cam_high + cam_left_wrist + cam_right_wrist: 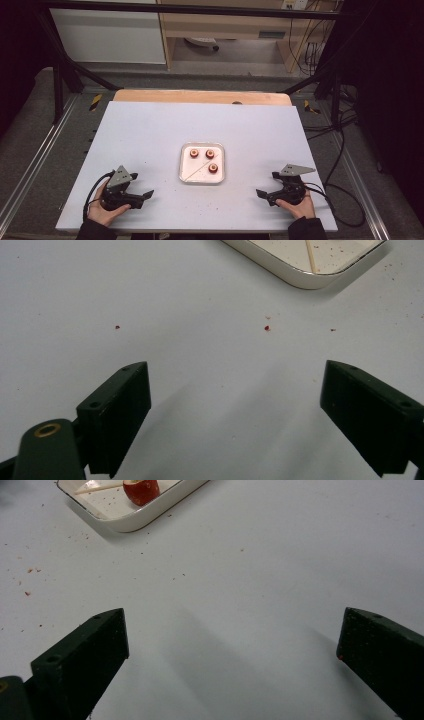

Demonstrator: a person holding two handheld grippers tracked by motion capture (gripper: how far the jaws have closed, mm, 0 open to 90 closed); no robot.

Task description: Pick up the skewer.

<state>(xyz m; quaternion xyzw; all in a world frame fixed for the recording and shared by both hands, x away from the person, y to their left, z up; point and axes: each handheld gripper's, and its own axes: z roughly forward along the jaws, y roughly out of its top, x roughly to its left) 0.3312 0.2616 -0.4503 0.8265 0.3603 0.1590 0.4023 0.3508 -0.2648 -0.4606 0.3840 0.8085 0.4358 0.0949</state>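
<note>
A small white tray [202, 182] sits mid-table and holds three red hollowed fruit pieces [210, 153] and a thin wooden skewer [196, 170]. My left gripper [141, 185] rests on the table near the front left, held by a hand; its jaws stand wide apart with nothing between them, pointing toward the tray. My right gripper [267, 184] mirrors it at the front right, also open and empty. The left gripper view shows my left gripper [235, 375] over bare table with the tray corner [300, 277] ahead. From my right gripper [232, 625], the tray [125, 522] and one fruit piece [141, 490] lie ahead-left.
The white tabletop [150, 130] carries tiny red crumbs [266, 328] near the tray. A wooden board edge [200, 96] runs along the far side. Black frame bars and cables [345, 165] flank the table.
</note>
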